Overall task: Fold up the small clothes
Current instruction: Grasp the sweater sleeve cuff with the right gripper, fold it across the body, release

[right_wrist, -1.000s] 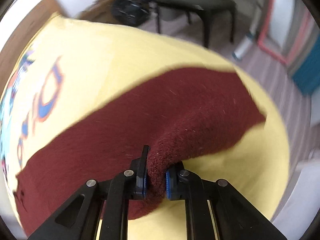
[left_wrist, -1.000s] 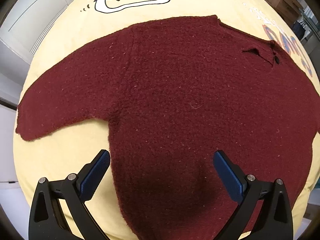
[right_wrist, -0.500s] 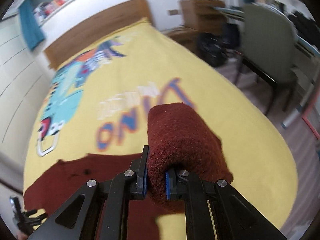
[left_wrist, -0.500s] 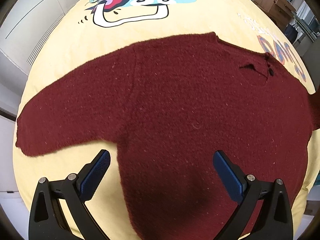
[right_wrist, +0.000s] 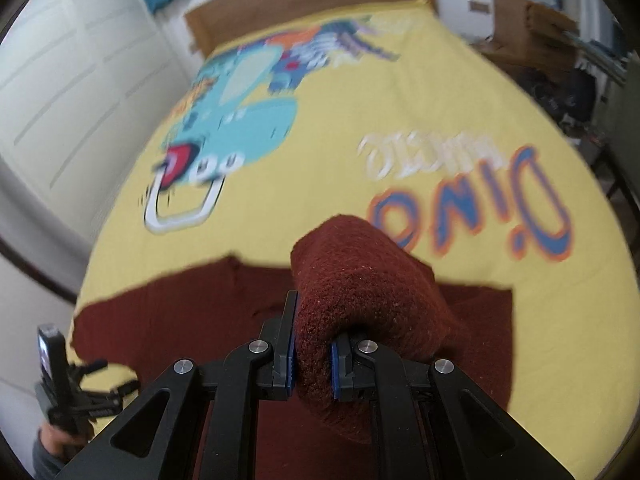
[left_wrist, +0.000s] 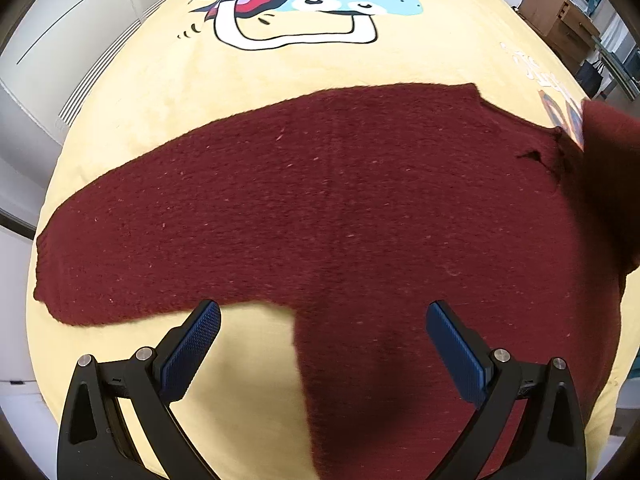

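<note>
A dark red knitted sweater [left_wrist: 340, 208] lies flat on a yellow bedspread [left_wrist: 180, 92], one sleeve [left_wrist: 120, 256] stretched out to the left. My left gripper [left_wrist: 322, 340] is open and empty, hovering over the sweater's lower body near the armpit. My right gripper [right_wrist: 313, 354] is shut on the other sleeve [right_wrist: 360, 280] and holds it lifted and bunched above the sweater body [right_wrist: 192, 320]. That raised sleeve shows at the right edge of the left wrist view [left_wrist: 608, 168]. The left gripper also shows at the lower left of the right wrist view [right_wrist: 68, 392].
The bedspread carries a blue dinosaur print [right_wrist: 240, 112] and "Dino" lettering [right_wrist: 472, 204]. A wooden headboard [right_wrist: 304, 4] is at the far end. White cupboard doors [right_wrist: 72, 80] stand left of the bed, cardboard boxes [right_wrist: 528, 28] to the right.
My right gripper has carried the held sleeve up and inward over the sweater body. My left gripper has drifted back and left, staying open.
</note>
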Available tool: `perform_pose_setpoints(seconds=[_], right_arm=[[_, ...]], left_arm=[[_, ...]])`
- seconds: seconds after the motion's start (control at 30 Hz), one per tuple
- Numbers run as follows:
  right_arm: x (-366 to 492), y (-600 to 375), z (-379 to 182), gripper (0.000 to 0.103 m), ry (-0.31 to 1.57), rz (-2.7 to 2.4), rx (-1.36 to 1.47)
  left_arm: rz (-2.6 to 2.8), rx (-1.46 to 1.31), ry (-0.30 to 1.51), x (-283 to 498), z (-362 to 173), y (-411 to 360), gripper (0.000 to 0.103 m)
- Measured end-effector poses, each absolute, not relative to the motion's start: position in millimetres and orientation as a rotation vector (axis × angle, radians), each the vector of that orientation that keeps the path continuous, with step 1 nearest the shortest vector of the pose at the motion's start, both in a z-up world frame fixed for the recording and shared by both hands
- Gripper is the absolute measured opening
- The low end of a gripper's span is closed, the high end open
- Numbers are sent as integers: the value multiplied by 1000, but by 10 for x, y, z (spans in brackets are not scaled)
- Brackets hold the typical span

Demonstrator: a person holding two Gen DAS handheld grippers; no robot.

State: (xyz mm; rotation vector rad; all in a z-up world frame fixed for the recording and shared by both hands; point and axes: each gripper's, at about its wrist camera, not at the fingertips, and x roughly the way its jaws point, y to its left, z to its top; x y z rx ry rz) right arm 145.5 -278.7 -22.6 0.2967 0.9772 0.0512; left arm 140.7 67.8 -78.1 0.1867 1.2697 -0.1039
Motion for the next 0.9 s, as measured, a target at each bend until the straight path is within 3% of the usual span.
perform_pose_setpoints(seconds=[0.23, 0.53, 0.67, 0.77, 0.83, 0.9], right_arm=[[1360, -2217, -1178, 12, 1174, 79, 293], [1266, -2082, -1621, 18, 1251, -11, 206], [1242, -2094, -1601, 33, 1255, -51, 153], [1232, -2102, -1591, 54, 1256, -75, 113], [1217, -2099, -1564, 75, 1254, -100, 57], [1163, -2116, -1507, 78, 1238, -110, 24]], left_arm=[[-97, 177, 1294, 1415, -926, 770, 101], [-102, 180, 1306, 1403, -1035, 763, 101], [-110, 194, 1304, 1439, -1060, 666, 101], [-114, 199, 1302, 1471, -1058, 579, 101], [-117, 212, 1300, 1492, -1062, 511, 101], [-119, 226, 1299, 1496, -1065, 435, 101]])
